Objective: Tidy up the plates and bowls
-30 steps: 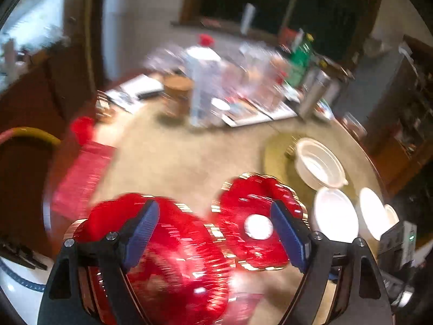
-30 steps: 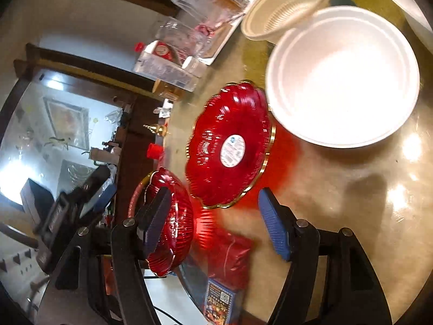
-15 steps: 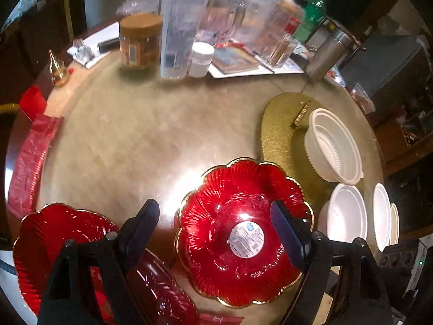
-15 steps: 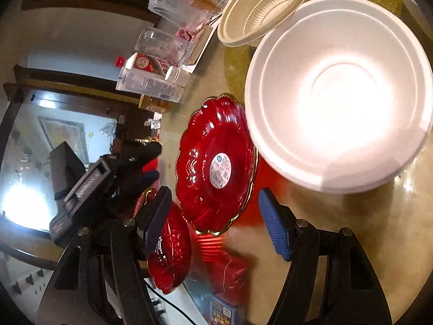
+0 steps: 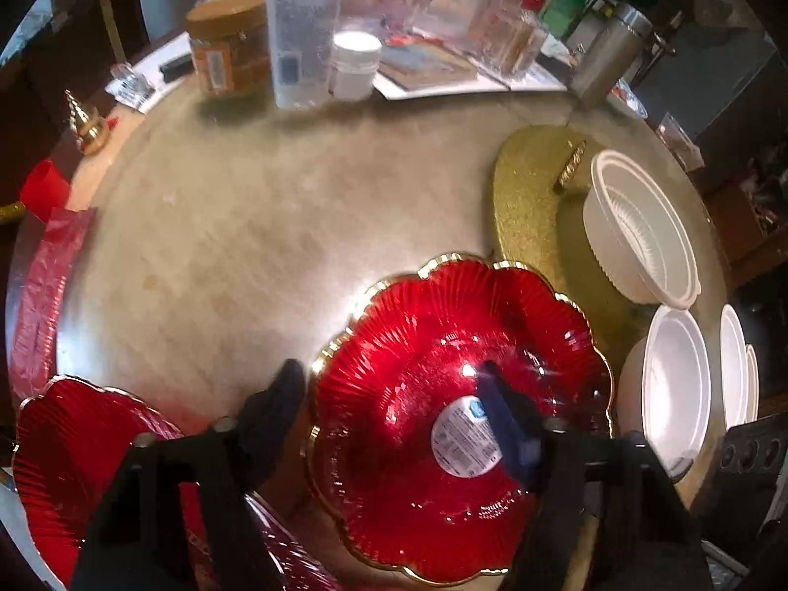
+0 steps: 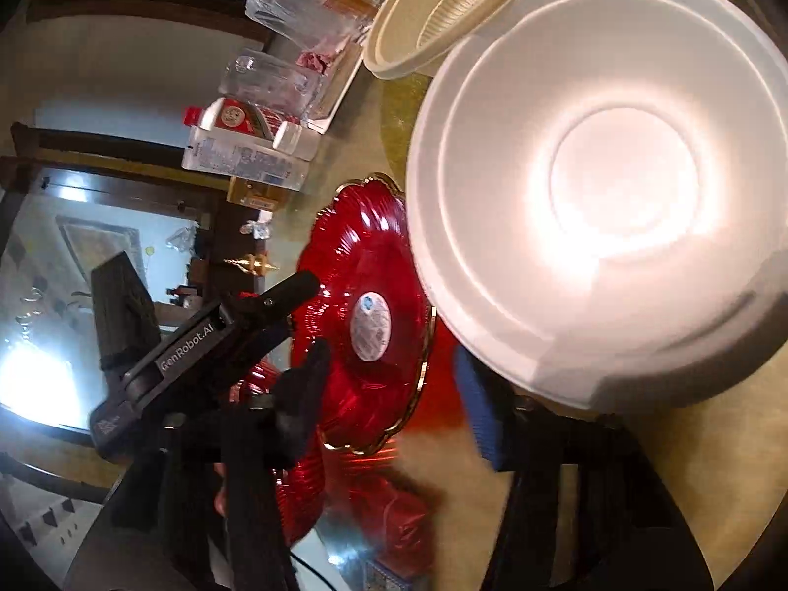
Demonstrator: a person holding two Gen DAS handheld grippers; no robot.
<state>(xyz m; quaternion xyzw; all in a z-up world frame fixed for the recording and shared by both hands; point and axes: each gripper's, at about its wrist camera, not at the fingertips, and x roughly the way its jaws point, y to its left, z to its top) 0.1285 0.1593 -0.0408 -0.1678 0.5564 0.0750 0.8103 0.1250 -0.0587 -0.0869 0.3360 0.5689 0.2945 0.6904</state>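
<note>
A red scalloped plate (image 5: 433,468) with a gold rim lies on the round table, and a second red plate (image 5: 74,453) sits at the lower left. My left gripper (image 5: 389,413) points down over the first plate. Its jaws are closing with the plate's left rim between them, and the pads are not pressing. In the right wrist view a white foam bowl (image 6: 615,187) fills the upper right. My right gripper (image 6: 391,394) is closing just under its near rim, touching nothing I can see. The red plate (image 6: 364,295) and left gripper (image 6: 295,310) lie beyond.
A ridged cream bowl (image 5: 640,226) stands on a gold mat (image 5: 532,207). More white bowls (image 5: 679,384) sit along the table's right edge. Jars and bottles (image 5: 295,24) crowd the far side. Red wrapping (image 5: 39,295) lies at the left edge.
My left gripper has come down over the red plate and its jaws have narrowed. My right gripper has moved closer to the white bowl, and its jaws have narrowed too.
</note>
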